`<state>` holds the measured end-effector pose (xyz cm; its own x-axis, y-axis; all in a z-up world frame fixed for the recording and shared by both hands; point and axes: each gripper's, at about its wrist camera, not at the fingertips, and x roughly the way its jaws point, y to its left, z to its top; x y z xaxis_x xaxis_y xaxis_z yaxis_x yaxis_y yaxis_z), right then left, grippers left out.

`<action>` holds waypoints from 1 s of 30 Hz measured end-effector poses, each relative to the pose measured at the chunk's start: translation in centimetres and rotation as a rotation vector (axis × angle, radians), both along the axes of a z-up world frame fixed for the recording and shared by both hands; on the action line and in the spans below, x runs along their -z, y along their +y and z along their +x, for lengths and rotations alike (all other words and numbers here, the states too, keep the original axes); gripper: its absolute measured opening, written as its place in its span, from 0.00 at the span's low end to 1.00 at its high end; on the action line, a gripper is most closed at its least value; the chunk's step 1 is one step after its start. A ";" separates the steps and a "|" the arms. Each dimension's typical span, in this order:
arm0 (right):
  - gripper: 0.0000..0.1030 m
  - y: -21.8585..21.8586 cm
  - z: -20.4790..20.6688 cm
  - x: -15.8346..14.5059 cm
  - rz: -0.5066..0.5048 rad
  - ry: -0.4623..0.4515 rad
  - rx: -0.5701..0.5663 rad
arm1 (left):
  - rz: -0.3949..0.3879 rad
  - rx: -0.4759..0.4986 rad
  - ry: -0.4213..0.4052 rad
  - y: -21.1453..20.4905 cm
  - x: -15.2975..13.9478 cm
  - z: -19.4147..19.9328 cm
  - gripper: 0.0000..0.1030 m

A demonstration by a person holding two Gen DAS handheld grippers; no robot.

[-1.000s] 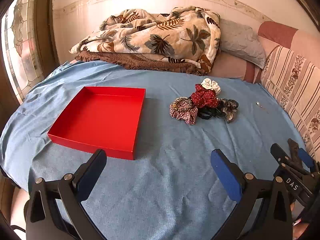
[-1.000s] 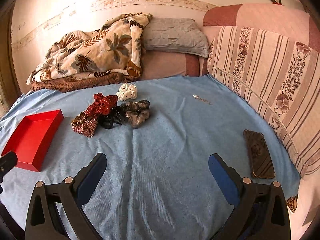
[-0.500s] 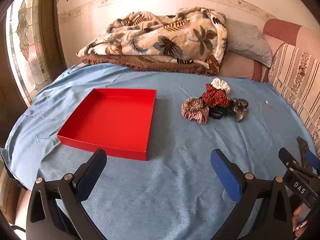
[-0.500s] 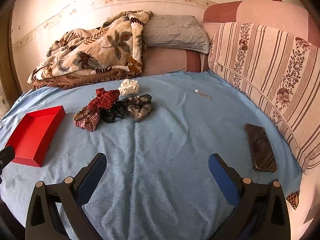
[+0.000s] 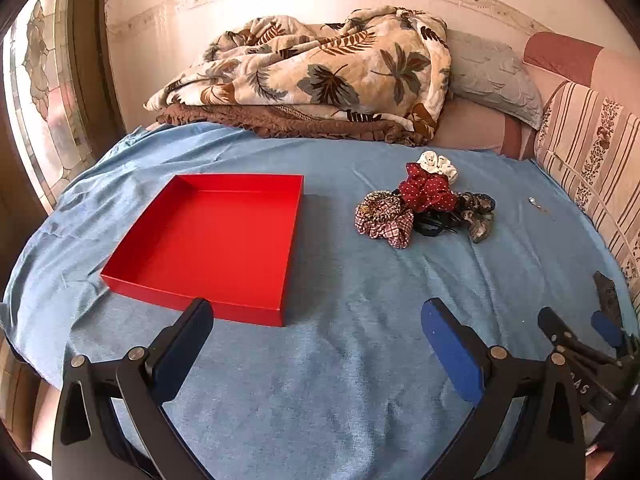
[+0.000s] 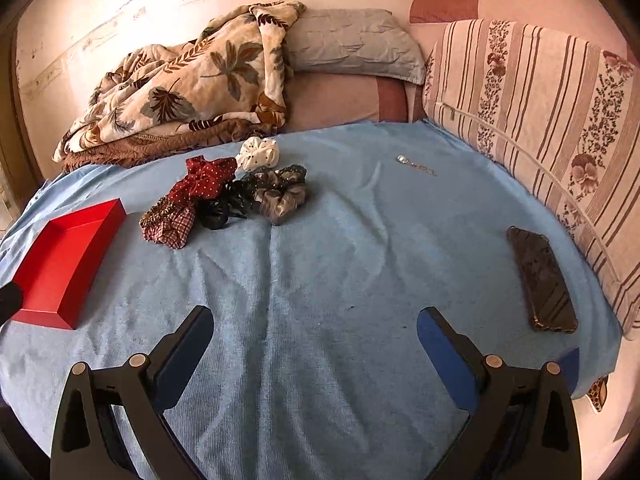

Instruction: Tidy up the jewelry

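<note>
An empty red tray (image 5: 216, 240) lies on the blue bedsheet, left of a heap of several scrunchies (image 5: 424, 204). The tray (image 6: 64, 264) and the heap (image 6: 228, 196) also show in the right wrist view. A small silver jewelry piece (image 6: 414, 165) lies on the sheet to the right of the heap; it also shows in the left wrist view (image 5: 536, 204). My left gripper (image 5: 316, 320) is open and empty, near the tray's front edge. My right gripper (image 6: 314, 328) is open and empty, well short of the heap. The right gripper's tips (image 5: 580, 332) show at the left view's right edge.
A phone (image 6: 542, 280) lies on the sheet at the right, by striped cushions (image 6: 540, 112). A leaf-print quilt (image 5: 320, 76) and grey pillow (image 6: 352, 44) are piled at the back against the wall. A window (image 5: 36, 112) stands at the left.
Both views have shifted forward and slightly right; the tray and the scrunchie heap sit nearer the middle of the left view. Both grippers stay open and empty.
</note>
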<state>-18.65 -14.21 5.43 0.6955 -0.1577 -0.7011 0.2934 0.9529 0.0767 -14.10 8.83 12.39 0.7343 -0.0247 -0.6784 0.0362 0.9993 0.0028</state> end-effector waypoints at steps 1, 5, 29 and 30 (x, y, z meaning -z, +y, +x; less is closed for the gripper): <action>1.00 0.0 0.1 0.2 0.000 0.002 -0.002 | -0.005 0.002 0.007 0.0 0.0 0.2 1.00; 1.00 -0.2 0.4 0.8 0.012 0.016 -0.007 | -0.011 0.009 0.031 -0.2 0.1 1.0 1.00; 1.00 -0.1 1.9 0.8 0.015 0.009 -0.057 | 0.012 0.023 0.086 -0.4 1.7 2.6 1.00; 1.00 -0.1 2.2 0.6 0.014 0.007 -0.058 | 0.011 0.021 0.090 -0.3 1.7 2.8 1.00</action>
<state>-16.49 -14.30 4.81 0.6984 -0.1071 -0.7077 0.2381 0.9672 0.0886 -11.28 8.50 10.65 0.6697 -0.0316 -0.7420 0.0577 0.9983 0.0096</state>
